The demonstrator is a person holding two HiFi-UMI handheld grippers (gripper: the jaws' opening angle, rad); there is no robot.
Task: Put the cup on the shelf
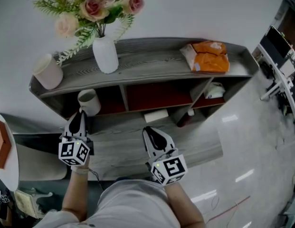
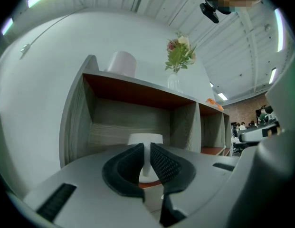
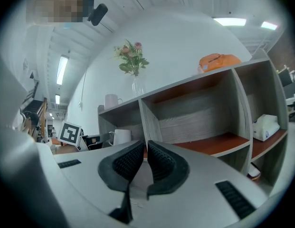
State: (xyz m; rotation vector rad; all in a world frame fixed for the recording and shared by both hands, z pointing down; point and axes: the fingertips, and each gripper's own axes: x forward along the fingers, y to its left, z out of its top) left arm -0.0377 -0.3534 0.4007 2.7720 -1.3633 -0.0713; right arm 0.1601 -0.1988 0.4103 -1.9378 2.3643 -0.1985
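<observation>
A white cup (image 1: 89, 101) stands in the left compartment of the grey shelf (image 1: 152, 61), on its red-brown floor. My left gripper (image 1: 80, 112) reaches into that compartment. In the left gripper view its jaws are shut on the handle of the cup (image 2: 145, 139), a thin white strip between the left gripper's (image 2: 146, 158) pads. My right gripper (image 1: 146, 129) hovers in front of the middle compartment, and its jaws are shut on nothing. The right gripper view shows the right gripper (image 3: 145, 151) with the cup (image 3: 121, 136) at its left.
On top of the shelf stand a second white cup (image 1: 47, 71), a white vase of flowers (image 1: 105, 55) and an orange bag (image 1: 209, 56). A white box (image 1: 214, 90) sits in the right compartment. A round white table (image 1: 7, 163) is at my left.
</observation>
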